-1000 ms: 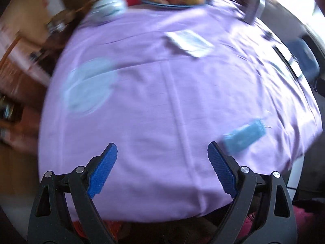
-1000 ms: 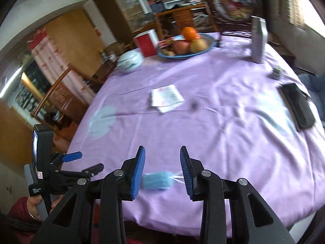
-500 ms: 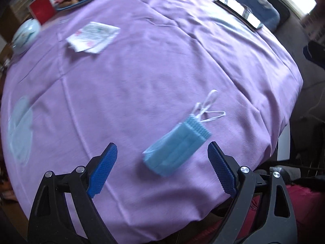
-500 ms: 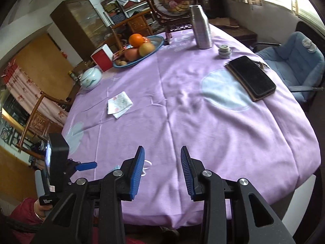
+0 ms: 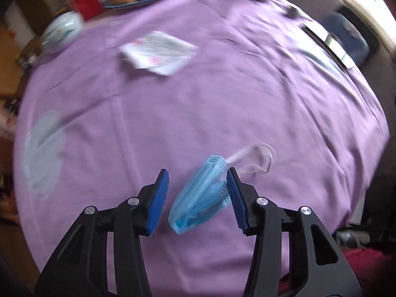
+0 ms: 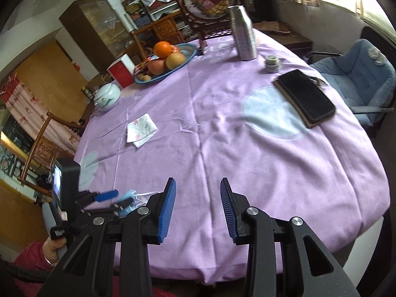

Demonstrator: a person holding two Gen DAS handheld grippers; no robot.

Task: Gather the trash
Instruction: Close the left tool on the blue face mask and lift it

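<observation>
A folded blue face mask (image 5: 198,198) with white ear loops lies near the front edge of the purple tablecloth (image 5: 198,104). My left gripper (image 5: 197,175) straddles it, jaws closing. The mask leans on the right finger (image 5: 235,193), and a gap stays at the left finger (image 5: 158,198). A crumpled printed napkin (image 5: 158,52) lies farther back. In the right wrist view my right gripper (image 6: 198,185) hangs open over bare cloth with nothing between its fingers. There the left gripper (image 6: 118,198) and the mask (image 6: 128,194) show at lower left, and the napkin (image 6: 141,130) farther back.
At the table's far side stand a blue fruit plate (image 6: 165,59), a red box (image 6: 122,70), a white lidded jar (image 6: 107,96) and a metal bottle (image 6: 242,34). A black case (image 6: 307,96) and small tins (image 6: 272,63) lie right. A blue chair (image 6: 356,74) stands beyond.
My left gripper came down over the mask and its jaws narrowed around it. My right gripper swung away from the mask, which now sits off to its left.
</observation>
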